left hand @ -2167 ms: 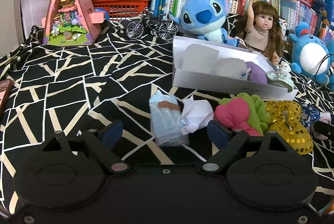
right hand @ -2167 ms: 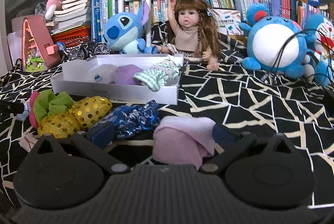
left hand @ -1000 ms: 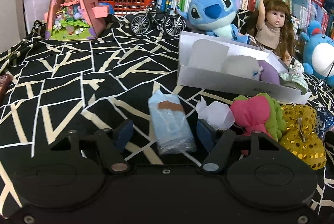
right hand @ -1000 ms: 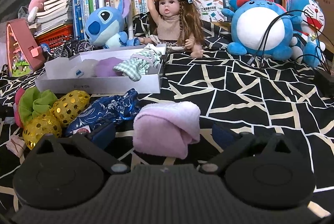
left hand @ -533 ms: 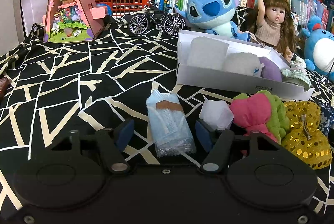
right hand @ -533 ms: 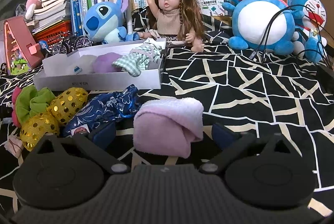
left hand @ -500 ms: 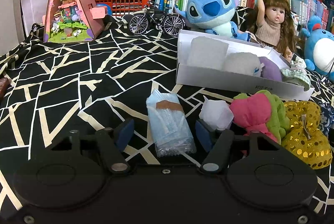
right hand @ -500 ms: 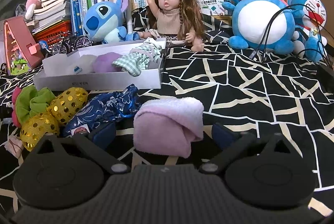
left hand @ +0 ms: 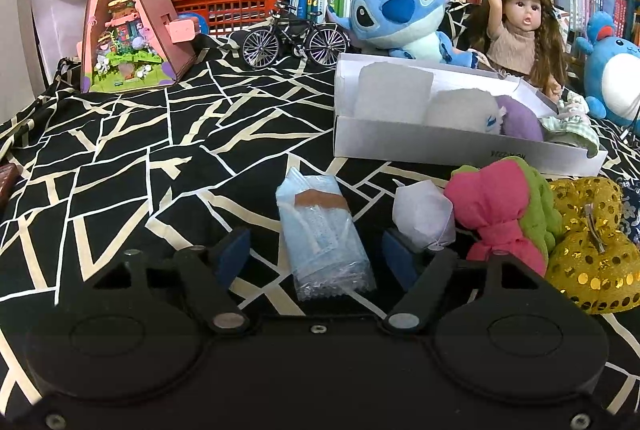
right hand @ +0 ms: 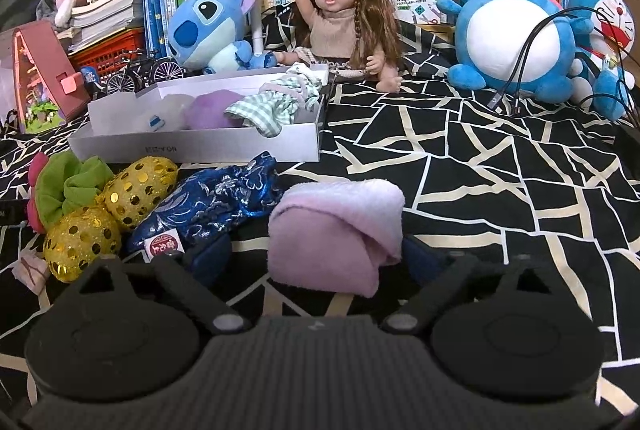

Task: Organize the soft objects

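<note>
Pink towel (right hand: 336,226) between open right tongs (right hand: 316,258), perhaps four box (left hand: 440,143) items, left tongs (left hand: 316,254) open

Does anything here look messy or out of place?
Yes: the green checked cloth spills over the front edge of the white box instead of lying inside. Several soft items, like the sequined gold piece, still lie outside it.

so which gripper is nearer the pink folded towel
Right. The right gripper is open with the pink folded towel lying between its fingers. The left gripper is open around a blue plastic packet instead.
</note>
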Tool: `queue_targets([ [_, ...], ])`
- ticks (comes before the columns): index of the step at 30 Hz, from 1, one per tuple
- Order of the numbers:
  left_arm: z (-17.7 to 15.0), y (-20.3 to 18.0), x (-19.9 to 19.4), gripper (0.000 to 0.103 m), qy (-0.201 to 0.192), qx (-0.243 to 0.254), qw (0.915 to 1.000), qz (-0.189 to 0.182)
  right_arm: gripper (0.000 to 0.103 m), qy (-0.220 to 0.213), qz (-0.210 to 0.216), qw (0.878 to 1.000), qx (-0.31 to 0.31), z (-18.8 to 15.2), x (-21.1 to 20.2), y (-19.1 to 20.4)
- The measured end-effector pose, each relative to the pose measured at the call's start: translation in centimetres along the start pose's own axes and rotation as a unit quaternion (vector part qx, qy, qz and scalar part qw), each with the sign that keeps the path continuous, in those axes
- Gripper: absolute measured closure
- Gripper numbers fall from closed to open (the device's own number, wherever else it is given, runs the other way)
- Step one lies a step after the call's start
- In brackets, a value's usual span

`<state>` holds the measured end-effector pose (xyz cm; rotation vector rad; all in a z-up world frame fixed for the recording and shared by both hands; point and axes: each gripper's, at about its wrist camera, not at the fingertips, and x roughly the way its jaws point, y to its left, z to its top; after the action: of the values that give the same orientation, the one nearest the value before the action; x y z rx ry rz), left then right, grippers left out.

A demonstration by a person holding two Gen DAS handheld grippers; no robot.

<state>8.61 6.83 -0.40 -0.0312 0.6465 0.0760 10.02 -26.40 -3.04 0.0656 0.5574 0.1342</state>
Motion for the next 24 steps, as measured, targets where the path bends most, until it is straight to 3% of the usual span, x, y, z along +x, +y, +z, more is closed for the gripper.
queue_targets([
  [8, 0.0, 0.0, -0.1, 0.039, -0.002, -0.008, 1.0000, -0.003, 0.011, -0.005, 0.003, 1.000, 0.008, 0.2, -0.1, -0.2],
  [11, 0.1, 0.3, -0.3, 0.052, -0.005, -0.012, 0.9999, 0.001, 0.015, -0.009, 0.001, 1.000, 0.012, 0.3, -0.2, -0.4],
  [14, 0.1, 0.7, -0.5, 0.067, -0.008, -0.016, 0.9998, 0.002, 0.029, -0.011, -0.004, 1.000, 0.017, 0.4, -0.3, -0.5],
  [19, 0.0, 1.3, -0.8, 0.069, -0.010, -0.019, 0.9998, 0.001, 0.047, -0.018, -0.005, 0.999, 0.029, 0.4, -0.8, -0.9],
  [24, 0.2, 1.5, -1.2, 0.069, -0.016, -0.018, 0.9997, 0.003, 0.049, -0.027, -0.019, 0.999, 0.020, 0.7, -1.4, -0.7],
])
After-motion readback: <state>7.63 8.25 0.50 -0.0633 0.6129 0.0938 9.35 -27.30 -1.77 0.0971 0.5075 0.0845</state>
